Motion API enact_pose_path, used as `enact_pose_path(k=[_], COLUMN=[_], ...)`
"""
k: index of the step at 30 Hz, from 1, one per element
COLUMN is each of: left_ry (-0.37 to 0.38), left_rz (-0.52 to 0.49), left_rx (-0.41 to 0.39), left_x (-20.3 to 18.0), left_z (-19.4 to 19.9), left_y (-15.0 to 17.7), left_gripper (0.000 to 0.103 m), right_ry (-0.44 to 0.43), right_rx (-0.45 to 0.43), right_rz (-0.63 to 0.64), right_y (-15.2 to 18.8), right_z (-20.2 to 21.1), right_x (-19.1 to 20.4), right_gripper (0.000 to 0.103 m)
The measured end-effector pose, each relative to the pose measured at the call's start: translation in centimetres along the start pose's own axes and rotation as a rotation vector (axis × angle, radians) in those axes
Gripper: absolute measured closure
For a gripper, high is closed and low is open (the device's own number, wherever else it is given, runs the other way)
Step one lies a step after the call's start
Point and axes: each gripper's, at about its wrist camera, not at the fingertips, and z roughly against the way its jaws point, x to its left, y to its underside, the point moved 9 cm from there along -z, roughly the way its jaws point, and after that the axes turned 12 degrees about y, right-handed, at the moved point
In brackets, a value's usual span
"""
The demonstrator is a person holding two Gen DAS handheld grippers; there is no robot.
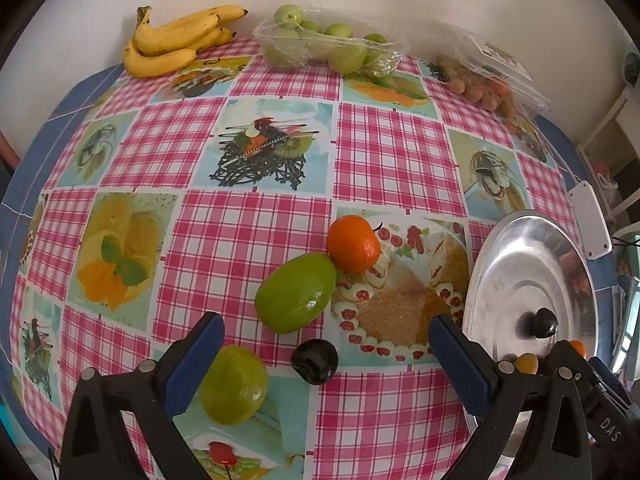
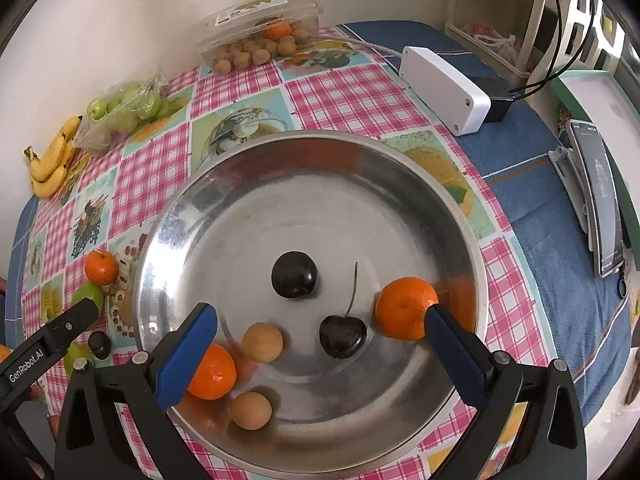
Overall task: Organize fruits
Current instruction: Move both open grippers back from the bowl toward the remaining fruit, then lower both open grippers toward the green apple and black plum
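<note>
My left gripper hangs open over the tablecloth with a dark cherry lying loose between its fingers. A green oval fruit and a tangerine lie just beyond it, and a round green fruit sits by the left finger. My right gripper stands open above the steel plate, touching nothing. On the plate lie a dark round fruit, a stemmed cherry, two tangerines and two tan round fruits.
Against the wall at the table's far edge lie bananas, a plastic tray of green fruits and a clear box of tan fruits. A white box and a phone on a stand sit right of the plate.
</note>
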Motion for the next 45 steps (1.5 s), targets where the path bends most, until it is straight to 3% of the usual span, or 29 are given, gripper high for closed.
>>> enact_pose_path(k=[20, 35, 45], left_ry=[0.004, -0.001, -0.046], left_rz=[0.014, 0.125, 0.138], left_rx=[0.003, -0.02, -0.069], left_x=[1.8, 7.0, 10.2], left_z=[2.4, 4.9, 6.9], left_y=[0.7, 0.9, 0.9], left_gripper=[0.0, 0.0, 0.0], right_ry=[0.009, -0.018, -0.1], right_rx=[-0.004, -0.057, -0.075], right_rz=[0.089, 0.264, 0.256], right_y=[1.9, 4.8, 5.6], right_z=[2.5, 4.7, 5.7], right_x=[2.7, 9.6, 13.1], right_gripper=[0.0, 0.0, 0.0])
